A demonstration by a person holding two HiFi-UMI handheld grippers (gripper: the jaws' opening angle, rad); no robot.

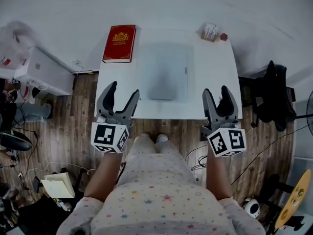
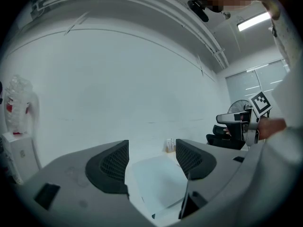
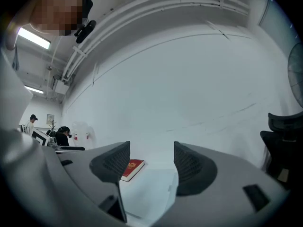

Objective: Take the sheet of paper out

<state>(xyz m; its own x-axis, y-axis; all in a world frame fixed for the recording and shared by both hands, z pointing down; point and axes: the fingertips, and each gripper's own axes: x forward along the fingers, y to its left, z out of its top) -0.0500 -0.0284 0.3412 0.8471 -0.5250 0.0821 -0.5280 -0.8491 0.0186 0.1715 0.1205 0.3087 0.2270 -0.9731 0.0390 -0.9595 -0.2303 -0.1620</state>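
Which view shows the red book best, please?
The head view: the red book lies whole, cover up, on the table. The right gripper view shows it small and oblique; the left gripper view misses it.

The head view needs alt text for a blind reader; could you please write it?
A person holds the left gripper and right gripper, both open and empty, over the near edge of a white table. A grey folder lies mid-table, a red book at the far left corner.
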